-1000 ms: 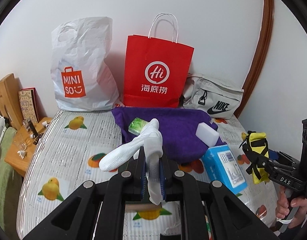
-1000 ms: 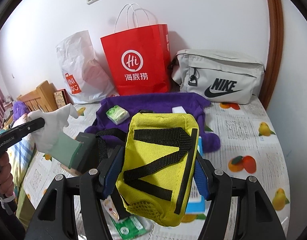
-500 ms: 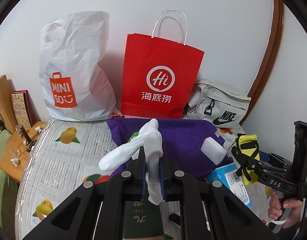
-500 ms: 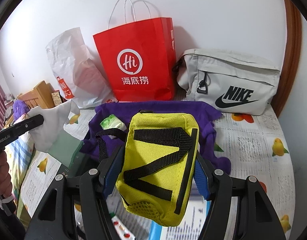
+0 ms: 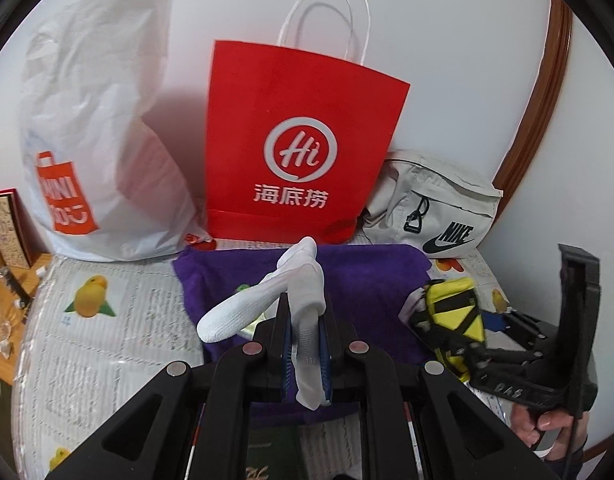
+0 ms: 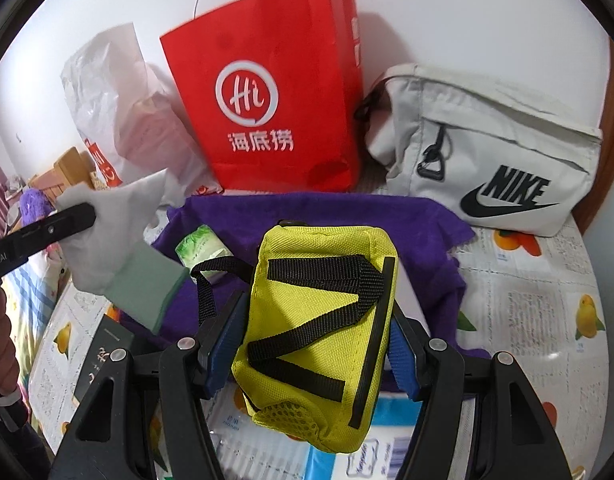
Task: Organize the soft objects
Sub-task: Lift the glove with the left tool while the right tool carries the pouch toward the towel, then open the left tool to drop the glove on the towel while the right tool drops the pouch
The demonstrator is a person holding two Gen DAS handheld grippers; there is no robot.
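My left gripper (image 5: 305,322) is shut on a white glove (image 5: 267,300) with a green cuff, held above a purple towel (image 5: 363,280). The glove also shows in the right wrist view (image 6: 115,240). My right gripper (image 6: 319,320) is shut on a yellow pouch (image 6: 319,328) with black straps, held above the purple towel (image 6: 327,212); the pouch also shows in the left wrist view (image 5: 455,312). A red paper bag (image 5: 303,140) stands against the wall behind the towel, and it shows in the right wrist view (image 6: 263,92).
A white plastic bag (image 5: 95,128) stands left of the red bag, a grey Nike bag (image 6: 491,152) right of it. A green tissue pack (image 6: 203,246) lies on the towel. A blue-and-white box (image 6: 387,448) and a dark booklet (image 6: 103,356) lie on the fruit-print cover.
Both grippers have moved forward toward the bags at the wall, carrying the glove and the pouch. The bags look larger and closer now.
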